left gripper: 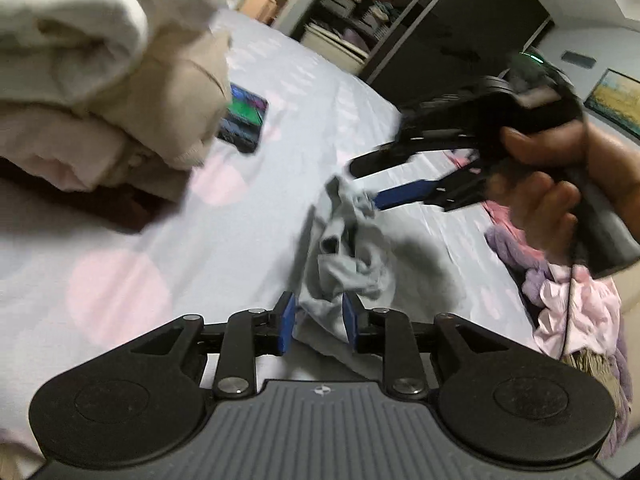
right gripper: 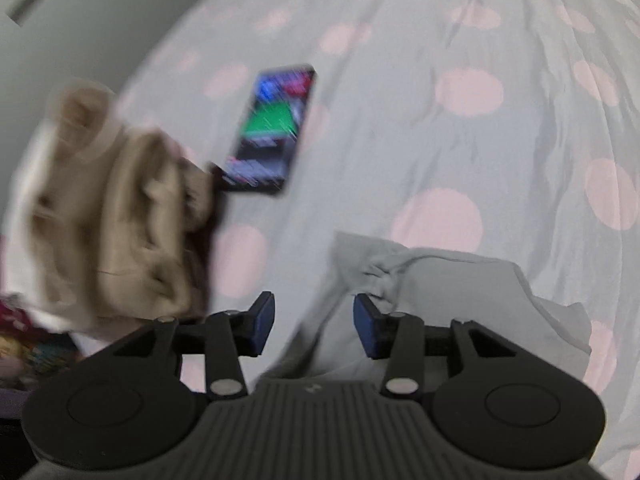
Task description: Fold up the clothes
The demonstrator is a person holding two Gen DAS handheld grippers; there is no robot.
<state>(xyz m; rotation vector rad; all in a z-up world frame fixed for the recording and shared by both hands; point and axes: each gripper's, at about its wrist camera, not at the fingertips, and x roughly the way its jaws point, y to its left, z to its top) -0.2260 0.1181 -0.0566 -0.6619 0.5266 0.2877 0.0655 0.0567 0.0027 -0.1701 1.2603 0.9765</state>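
A crumpled light grey garment (left gripper: 348, 256) lies on the bed in front of both grippers. My left gripper (left gripper: 318, 322) is about half open, and a fold of the grey cloth sits between its blue pads. In the right wrist view my right gripper (right gripper: 316, 322) is open wide over the same garment (right gripper: 460, 292), with a twisted pinch of cloth just ahead of its right finger. From the left wrist camera, the right gripper (left gripper: 364, 186) is held by a hand (left gripper: 540, 200), and its lower blue finger touches the garment's far end.
The bed has a pale sheet with pink dots (left gripper: 200, 240). A stack of folded beige and white clothes (left gripper: 100, 80) stands at the left, with a lit phone (left gripper: 244, 120) beside it. Pink and purple unfolded clothes (left gripper: 560, 292) are heaped at the right. An open wardrobe (left gripper: 400, 20) stands behind the bed.
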